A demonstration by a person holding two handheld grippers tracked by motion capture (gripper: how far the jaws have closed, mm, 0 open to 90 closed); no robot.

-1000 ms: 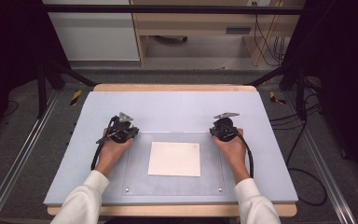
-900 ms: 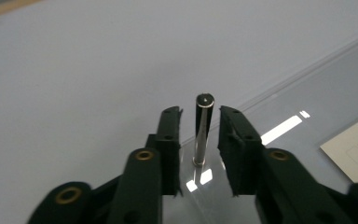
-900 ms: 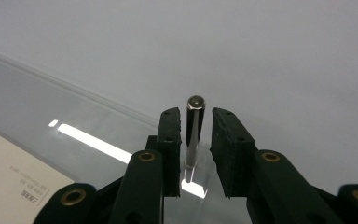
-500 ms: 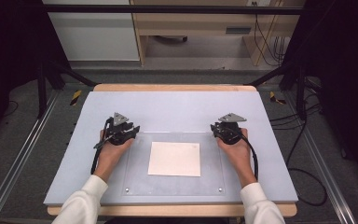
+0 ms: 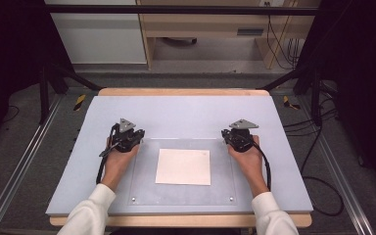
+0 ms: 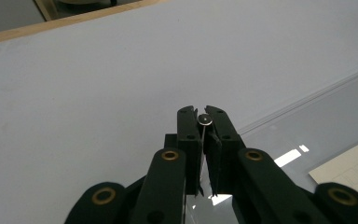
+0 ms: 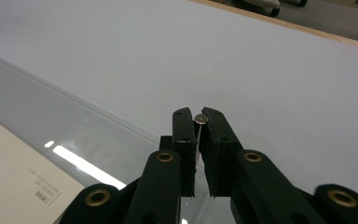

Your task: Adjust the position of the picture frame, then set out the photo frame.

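Both tongs, left (image 5: pixel 136 134) and right (image 5: pixel 225 133), are clenched on nothing beside the paper (image 5: pixel 183 166) lying flat mid-bench (image 5: pixel 186 110), so open them wide first, then pinch an edge gently.

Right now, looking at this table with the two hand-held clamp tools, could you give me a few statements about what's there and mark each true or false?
1. A white sheet of paper lies under a clear plate, between the two hands. True.
2. The left gripper has its jaws wide open. False: they are shut, with nothing between them but a small round stud at the tips.
3. The right gripper is also shut. True.
4. The left gripper is holding the paper. False: it rests near the plate's far left corner, apart from the paper.
5. A red cup stands on the table. False: there is none.
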